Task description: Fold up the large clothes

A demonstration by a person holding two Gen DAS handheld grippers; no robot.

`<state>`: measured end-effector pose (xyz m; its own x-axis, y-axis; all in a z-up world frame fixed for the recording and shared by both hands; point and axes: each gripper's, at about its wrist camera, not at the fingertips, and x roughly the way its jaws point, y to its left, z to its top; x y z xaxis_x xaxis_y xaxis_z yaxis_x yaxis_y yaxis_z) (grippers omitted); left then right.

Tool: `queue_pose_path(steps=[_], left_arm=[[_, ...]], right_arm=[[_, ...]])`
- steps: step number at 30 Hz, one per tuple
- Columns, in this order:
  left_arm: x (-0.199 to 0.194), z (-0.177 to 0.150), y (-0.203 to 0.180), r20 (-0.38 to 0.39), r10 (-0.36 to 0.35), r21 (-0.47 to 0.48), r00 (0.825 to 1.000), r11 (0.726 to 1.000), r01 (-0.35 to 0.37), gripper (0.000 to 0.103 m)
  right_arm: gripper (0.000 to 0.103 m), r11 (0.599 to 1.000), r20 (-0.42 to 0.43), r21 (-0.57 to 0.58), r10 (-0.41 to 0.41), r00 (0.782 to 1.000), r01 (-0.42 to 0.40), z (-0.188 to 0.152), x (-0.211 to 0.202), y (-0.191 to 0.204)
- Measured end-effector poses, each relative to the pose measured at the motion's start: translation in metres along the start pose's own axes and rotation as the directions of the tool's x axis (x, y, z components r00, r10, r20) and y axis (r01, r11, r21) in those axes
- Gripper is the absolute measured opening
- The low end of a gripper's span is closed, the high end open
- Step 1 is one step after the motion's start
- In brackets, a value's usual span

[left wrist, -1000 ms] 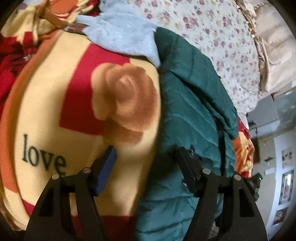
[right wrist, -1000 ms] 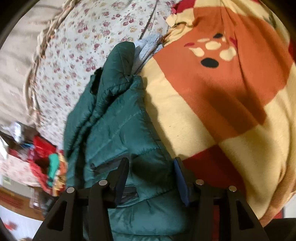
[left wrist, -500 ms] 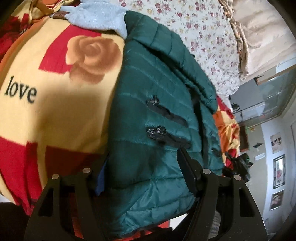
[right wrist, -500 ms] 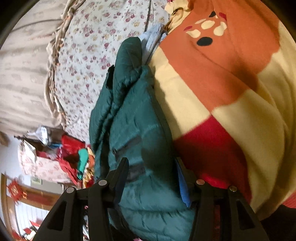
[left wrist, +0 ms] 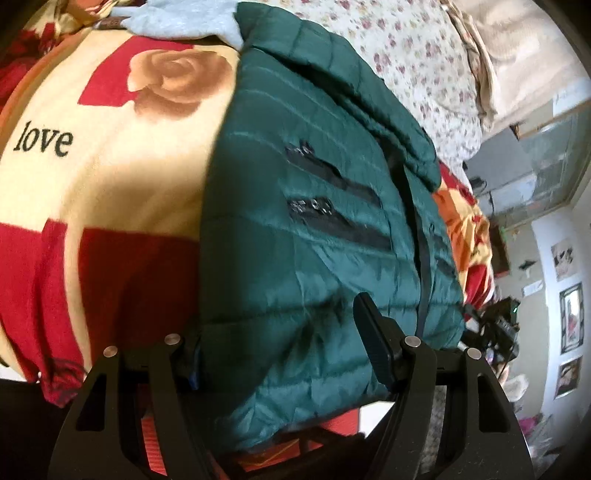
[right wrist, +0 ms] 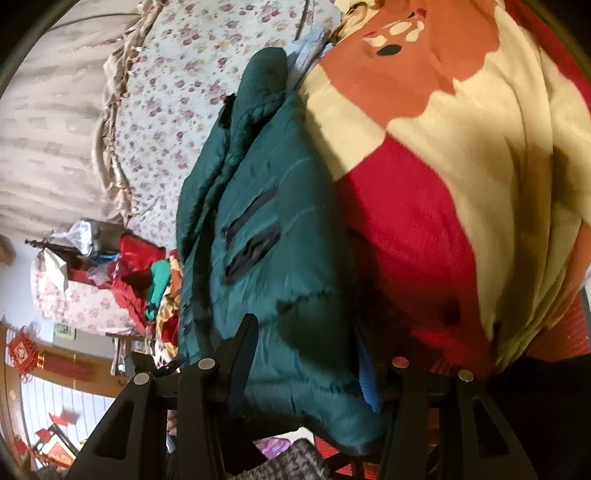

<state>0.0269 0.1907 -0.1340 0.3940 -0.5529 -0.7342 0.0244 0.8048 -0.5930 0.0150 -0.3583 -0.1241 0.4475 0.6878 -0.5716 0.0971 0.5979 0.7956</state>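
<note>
Item: green quilted jacket (left wrist: pixel 306 229), folded, lying on a patterned blanket (left wrist: pixel 103 192) spread over the bed; centre of both frames, its near hem at the lower middle.

Left claw (left wrist: pixel 280 354): closed on the jacket's near hem, fabric bulging between the fingers. A second ago the left view showed its left finger over bare blanket and only its right finger at the jacket's edge; the jacket now fills the gap, and its two black pocket zippers (left wrist: pixel 332 206) have come into sight at centre frame.

Right claw (right wrist: pixel 306 354): gripping the same hem (right wrist: pixel 295 332), in the same hold as a second ago. The room at the left of the right view takes up more of the frame than before.

Other contents: grey garment (left wrist: pixel 184 22) at the top of the left view, beside the jacket's far end; floral sheet (right wrist: pixel 177 92) beyond.

Hidden or unclear: the left claw's left finger is mostly buried under the jacket. The right claw's blue right pad (right wrist: pixel 367 380) shows only as an edge. The jacket's underside and far end are folded out of sight. Clutter (right wrist: pixel 140 269) at mid-left of the right view is too small to identify.
</note>
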Motion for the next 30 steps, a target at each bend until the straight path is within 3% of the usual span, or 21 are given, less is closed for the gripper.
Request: queue_pose_path(steps=[9,13,17,18,20,22,25,30], left_arm=[[0.009,-0.017,-0.006,-0.042,0.024,0.050,0.999,0.999,-0.022,0.078],[0.017,-0.017,-0.018,-0.031,0.071,0.101,0.997,0.993,-0.067,0.088],[0.020,-0.023,-0.030,-0.022,0.136,0.173,0.990,0.976,-0.130,0.089],[0.019,-0.024,-0.032,-0.017,0.144,0.171,0.989,0.975,-0.139,0.083],[0.016,-0.026,-0.032,-0.014,0.180,0.164,0.983,0.971,-0.176,0.058],[0.015,-0.027,-0.028,-0.015,0.254,0.168,0.967,0.954,-0.248,0.027],[0.009,-0.024,-0.022,-0.036,0.234,0.130,0.971,0.965,-0.228,0.015],[-0.014,-0.021,-0.032,-0.026,0.179,0.118,0.984,0.977,-0.175,0.013]], right_arm=[[0.048,0.997,-0.024,0.019,0.069,0.997,-0.068,-0.014,0.003,-0.012],[0.048,0.994,-0.016,0.039,0.098,0.995,-0.097,-0.016,0.005,-0.017],[0.044,0.991,-0.001,0.056,0.123,0.992,-0.123,-0.021,0.006,-0.021],[0.042,0.990,0.002,0.061,0.126,0.992,-0.126,-0.022,0.006,-0.022],[0.031,0.992,0.005,0.045,0.115,0.993,-0.115,-0.025,0.005,-0.017],[0.020,0.996,0.001,0.009,0.089,0.996,-0.089,-0.028,0.002,-0.009],[0.013,0.997,0.009,-0.039,0.060,0.998,-0.060,-0.032,-0.007,0.002],[0.011,0.991,0.031,-0.110,0.086,0.996,-0.082,-0.035,-0.030,0.027]])
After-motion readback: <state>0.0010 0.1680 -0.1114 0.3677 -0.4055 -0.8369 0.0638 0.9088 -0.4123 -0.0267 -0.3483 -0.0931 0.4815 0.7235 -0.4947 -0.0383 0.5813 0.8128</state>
